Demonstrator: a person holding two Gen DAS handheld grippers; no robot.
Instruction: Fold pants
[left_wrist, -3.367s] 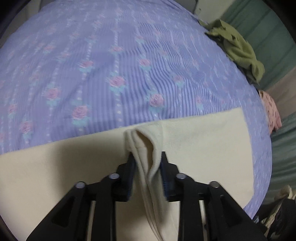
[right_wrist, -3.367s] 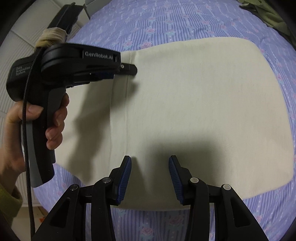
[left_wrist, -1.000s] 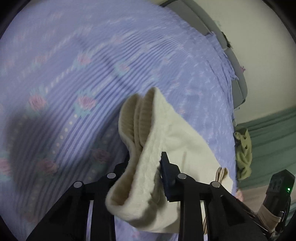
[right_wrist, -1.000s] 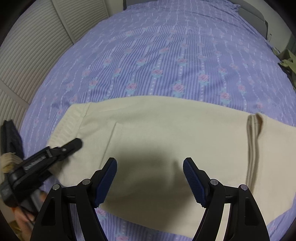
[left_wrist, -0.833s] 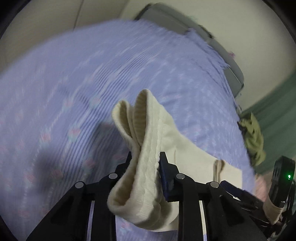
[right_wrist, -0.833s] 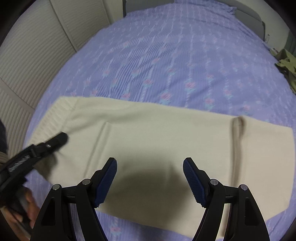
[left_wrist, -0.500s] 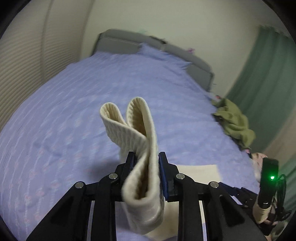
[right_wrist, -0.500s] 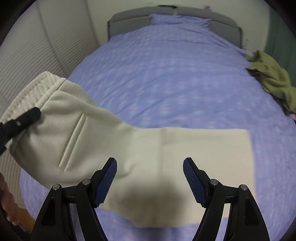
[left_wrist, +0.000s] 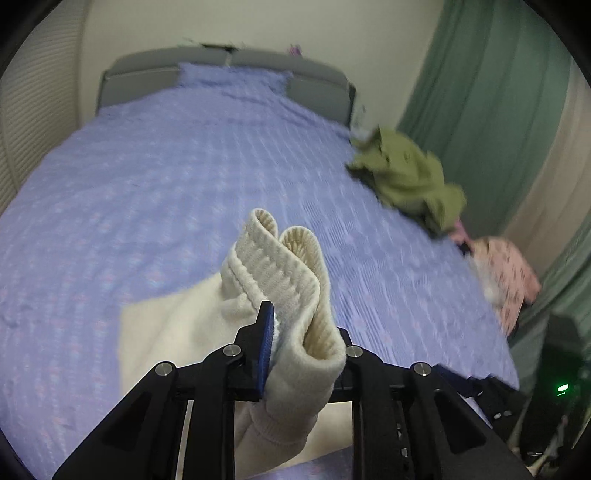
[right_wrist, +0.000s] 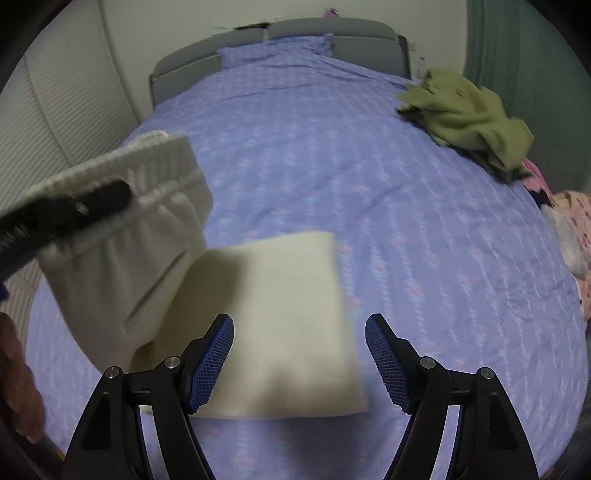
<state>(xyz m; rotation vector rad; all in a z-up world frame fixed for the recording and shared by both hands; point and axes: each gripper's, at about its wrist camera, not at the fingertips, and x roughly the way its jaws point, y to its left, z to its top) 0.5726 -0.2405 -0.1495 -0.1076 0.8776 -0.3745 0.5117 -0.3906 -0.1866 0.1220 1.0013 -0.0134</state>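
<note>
The cream pants lie on the purple flowered bedspread, with one end lifted. My left gripper is shut on the ribbed waistband, which loops up between the jaws; they are still closing on it. The rest of the pants trails down to the bed below. In the right wrist view the raised waistband end hangs at the left, pinched by the left gripper's fingers, above the flat part of the pants. My right gripper hovers open over that flat part, holding nothing.
A crumpled green garment and a pink garment lie along the bed's right side. A grey headboard stands at the far end, green curtains at the right and white slatted doors at the left. A hand shows at the lower left.
The left gripper has lifted the waistband end off the bed and carried it above the rest of the pants, rolling as it went. The right gripper also moved, its jaws equally wide.
</note>
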